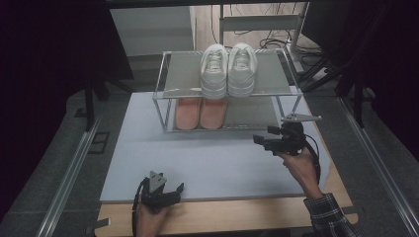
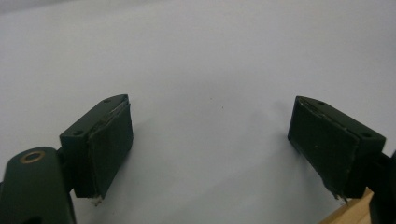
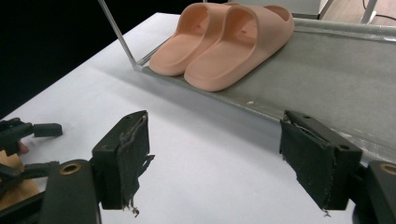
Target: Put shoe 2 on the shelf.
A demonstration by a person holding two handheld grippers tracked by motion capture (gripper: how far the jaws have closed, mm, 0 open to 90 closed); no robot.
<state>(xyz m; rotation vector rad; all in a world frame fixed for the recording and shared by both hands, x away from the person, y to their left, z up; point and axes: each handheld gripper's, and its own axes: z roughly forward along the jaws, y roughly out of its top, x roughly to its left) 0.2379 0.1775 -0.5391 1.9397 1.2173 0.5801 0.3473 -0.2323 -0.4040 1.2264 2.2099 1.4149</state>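
right gripper (image 3: 212, 158) hangs over the white mat (image 1: 207, 158), jaws spread wide, nothing between the pads. no earlier look to compare, so i just call it as it stands: open n empty. straight ahead of those jaws, a bit up n to the left of the gap, sit the peach slippers (image 3: 224, 39), side by side on the lower shelf of the rack (image 1: 170, 96). they're near the jaw tips but well clear, no contact.

looks to me like the pair is already parked on that shelf n the hand is free of it, so the placing step reads as done or nearly so. white sneakers (image 1: 228, 69) sit on the top shelf right above em.

next move, my guess: either pull the right gripper clear toward the person, or go back in for a tidy-up nudge. if it goes back in, jaws need to come in low under the top shelf n line up across a slipper's width, not along it.

slippers' long axis runs front-to-back of the rack; from the right gripper view that's a diagonal, one rounded end toward the lower left, other end away toward the upper right. which end is the toe, can't say for sure.

left gripper (image 2: 210, 149) rests at the near edge of the mat, jaws wide open too, only bare mat between the pads.
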